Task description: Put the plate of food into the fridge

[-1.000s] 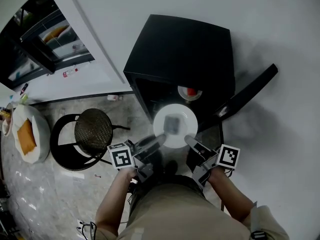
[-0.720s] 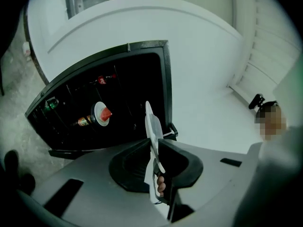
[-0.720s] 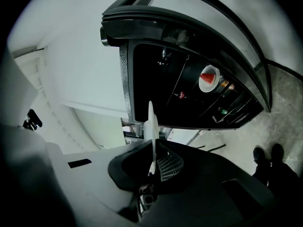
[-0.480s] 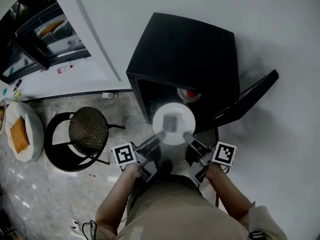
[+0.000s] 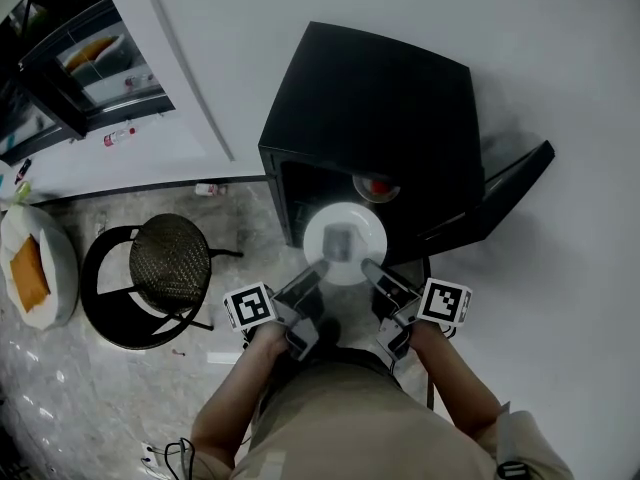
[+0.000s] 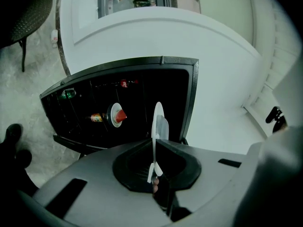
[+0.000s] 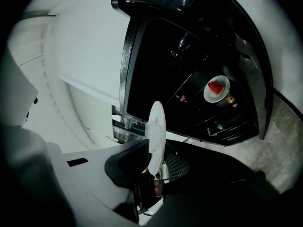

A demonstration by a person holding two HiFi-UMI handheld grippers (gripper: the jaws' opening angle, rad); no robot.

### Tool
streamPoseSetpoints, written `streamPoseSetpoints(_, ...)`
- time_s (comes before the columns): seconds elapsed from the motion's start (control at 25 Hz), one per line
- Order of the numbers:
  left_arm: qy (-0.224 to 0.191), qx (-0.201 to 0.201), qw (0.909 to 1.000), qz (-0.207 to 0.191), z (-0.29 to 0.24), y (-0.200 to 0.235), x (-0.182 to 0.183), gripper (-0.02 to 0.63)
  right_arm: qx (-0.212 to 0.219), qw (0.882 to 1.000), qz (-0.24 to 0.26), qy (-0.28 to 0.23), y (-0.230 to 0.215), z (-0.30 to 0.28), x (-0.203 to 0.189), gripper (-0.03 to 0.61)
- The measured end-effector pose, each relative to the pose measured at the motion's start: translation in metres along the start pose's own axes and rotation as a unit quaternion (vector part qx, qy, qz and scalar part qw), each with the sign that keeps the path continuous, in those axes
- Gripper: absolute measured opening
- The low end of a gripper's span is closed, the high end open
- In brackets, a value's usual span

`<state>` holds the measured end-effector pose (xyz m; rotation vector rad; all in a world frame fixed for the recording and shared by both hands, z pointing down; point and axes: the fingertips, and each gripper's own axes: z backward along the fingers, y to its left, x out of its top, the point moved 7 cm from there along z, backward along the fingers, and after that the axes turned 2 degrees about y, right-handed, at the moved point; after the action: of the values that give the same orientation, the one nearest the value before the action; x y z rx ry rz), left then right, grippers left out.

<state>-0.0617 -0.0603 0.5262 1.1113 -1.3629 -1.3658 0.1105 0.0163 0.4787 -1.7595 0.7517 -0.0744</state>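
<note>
A white plate (image 5: 344,243) with a pale grey piece of food hangs level in front of the open black fridge (image 5: 370,98). My left gripper (image 5: 318,268) is shut on its near-left rim. In the left gripper view the plate (image 6: 157,126) stands edge-on, pinched between the jaws of that gripper (image 6: 154,148). My right gripper (image 5: 370,267) is at the near-right rim. Its jaws have just been opening. In the right gripper view the plate (image 7: 156,131) still sits between the jaws of that gripper (image 7: 158,162), with a gap on one side.
Inside the fridge a small plate with red food (image 5: 377,185) sits on a shelf beside bottles. The fridge door (image 5: 490,203) swings out to the right. A black round chair (image 5: 160,268) stands on the left, with a white cushion (image 5: 35,268) beyond it.
Both grippers and the plate have drawn slightly closer to the fridge opening. The two marker cubes now sit a little nearer each other.
</note>
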Motion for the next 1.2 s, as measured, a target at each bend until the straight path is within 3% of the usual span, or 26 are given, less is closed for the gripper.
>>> streamPoseSetpoints(0.08,0.001,0.006,1.0,0.005,0.002,0.002,0.002,0.015,-0.007,1.0,0.009,0.007,0.001,-0.004,-0.002,0.104)
streamPoseSetpoints(0.28,0.006,0.014,0.9998,0.014,0.004,0.008,0.009,0.015,-0.029,0.999,0.039,0.009,0.001,-0.01,-0.002,0.138)
streamPoseSetpoints(0.44,0.019,0.022,0.9994,-0.016,0.007,0.013,0.019,0.015,-0.066,0.995,0.077,-0.002,0.001,-0.008,0.001,0.144)
streamPoseSetpoints(0.6,0.019,0.008,0.9997,0.01,0.006,0.012,0.024,0.015,-0.092,0.991,0.096,-0.013,0.0,-0.007,0.0,0.144)
streamPoseSetpoints(0.84,0.021,0.018,0.9996,-0.007,0.005,0.019,0.038,0.015,-0.165,0.976,0.137,-0.044,-0.008,0.005,-0.005,0.144)
streamPoseSetpoints(0.96,0.017,0.01,0.9997,0.014,0.002,0.02,0.04,0.015,-0.168,0.974,0.146,-0.048,-0.007,0.008,-0.012,0.144)
streamPoseSetpoints(1.08,0.016,0.006,0.9999,0.0,-0.003,0.019,0.047,0.015,-0.151,0.974,0.165,-0.042,-0.001,0.005,-0.02,0.141)
streamPoseSetpoints(1.12,0.014,0.005,0.9999,-0.002,-0.005,0.018,0.048,0.015,-0.145,0.974,0.171,-0.039,0.001,0.005,-0.023,0.114)
streamPoseSetpoints(1.16,0.012,0.003,0.9999,-0.002,-0.008,0.018,0.048,0.015,-0.141,0.973,0.177,-0.036,0.002,0.004,-0.024,0.047)
streamPoseSetpoints(1.2,0.008,0.002,1.0,0.001,-0.011,0.017,0.049,0.015,-0.138,0.973,0.183,-0.033,0.003,0.004,-0.023,0.04)
